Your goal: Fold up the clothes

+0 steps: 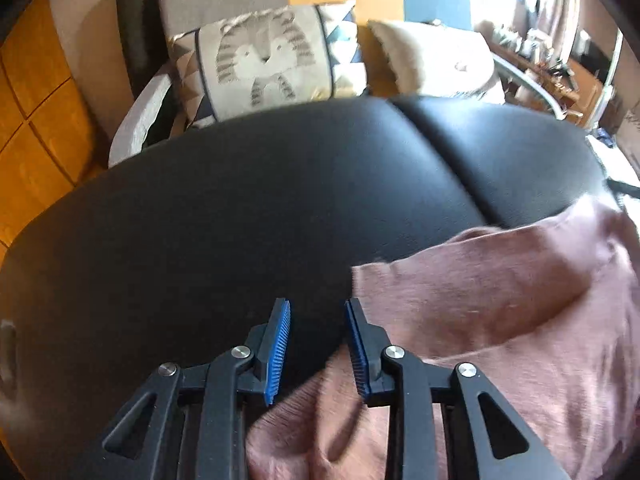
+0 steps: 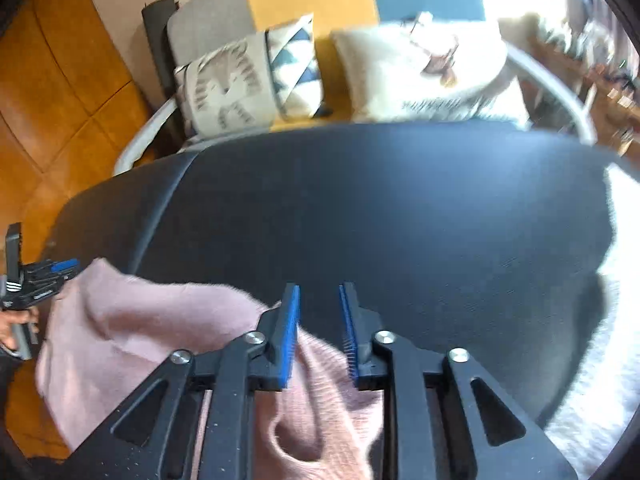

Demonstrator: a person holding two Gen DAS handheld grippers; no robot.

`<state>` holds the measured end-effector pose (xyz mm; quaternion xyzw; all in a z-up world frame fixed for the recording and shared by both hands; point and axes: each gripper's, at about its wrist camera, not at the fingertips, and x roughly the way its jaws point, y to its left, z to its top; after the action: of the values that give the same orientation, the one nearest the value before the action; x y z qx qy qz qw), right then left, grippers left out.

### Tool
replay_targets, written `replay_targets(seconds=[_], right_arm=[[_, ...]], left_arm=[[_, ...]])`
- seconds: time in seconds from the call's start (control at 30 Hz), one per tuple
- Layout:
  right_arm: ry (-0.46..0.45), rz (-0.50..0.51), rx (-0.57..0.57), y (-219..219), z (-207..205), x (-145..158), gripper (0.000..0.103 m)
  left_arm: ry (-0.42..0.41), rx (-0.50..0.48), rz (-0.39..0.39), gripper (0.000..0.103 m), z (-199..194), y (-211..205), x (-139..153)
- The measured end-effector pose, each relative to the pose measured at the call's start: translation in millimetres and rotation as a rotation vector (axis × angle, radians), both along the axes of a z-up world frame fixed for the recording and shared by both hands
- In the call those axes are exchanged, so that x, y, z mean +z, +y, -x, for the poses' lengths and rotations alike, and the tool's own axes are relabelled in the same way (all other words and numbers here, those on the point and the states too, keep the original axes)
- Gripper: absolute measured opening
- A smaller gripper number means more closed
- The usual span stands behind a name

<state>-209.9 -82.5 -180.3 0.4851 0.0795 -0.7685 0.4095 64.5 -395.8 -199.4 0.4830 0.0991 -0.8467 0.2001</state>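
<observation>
No brand, label or writing can be read anywhere; white markings on the body of the left tool [image 2: 64,266], seen at the left edge of the right wrist view, are too small and blurred to make out.

The pink garment [image 1: 500,312] lies crumpled on the near part of a padded black counter [image 1: 240,200]. In the left wrist view it fills the lower right, its long axis running from the near edge up toward the far right, with a rolled fold across it. In the right wrist view the same garment [image 2: 132,320] spreads from the lower middle out to the left, toward the left tool, and part of it seems to hang over the counter's near left edge [image 2: 380,200].

The left tool [image 1: 318,308] has its blue-padded jaws apart; between the tips only bare counter shows, and pink cloth lies under and behind the jaws. The right tool [image 2: 319,292] also has its jaws apart; a ridge of cloth lies low between them, and whether the pads press on it I cannot tell. A hand [image 2: 16,332] grips the left tool's handle.

Beyond the counter stands a chair with a patterned cushion [image 1: 264,60] and a cream pillow [image 1: 432,56], on an orange tiled floor [image 1: 36,92].
</observation>
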Motion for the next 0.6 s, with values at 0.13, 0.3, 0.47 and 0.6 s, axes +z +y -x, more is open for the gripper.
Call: replay_targets(seconds=[0.13,0.3,0.47,0.6], right_arm=[[-0.118,-0.015,0.031,-15.7,9.0,-16.7,0.051],[-0.207,0.0,0.087,-25.8,3.3,-28.3,0.011],[-0.062,0.028,0.033,-12.4,-4.1,0.6,0.007],[0.086,-0.007,-0.024,0.1,-4.7,20.6,0.004]], left_arm=[[0.057,-0.067,-0.017,0.029,-2.2,19.7,19.8],[0.035,-0.157,-0.039,0.029,9.0,42.0,16.5],[-0.002,-0.129,-0.07,0.029,9.2,37.6,-6.0],[0.015,-0.106,-0.086,0.029,5.0,32.4,-8.7]])
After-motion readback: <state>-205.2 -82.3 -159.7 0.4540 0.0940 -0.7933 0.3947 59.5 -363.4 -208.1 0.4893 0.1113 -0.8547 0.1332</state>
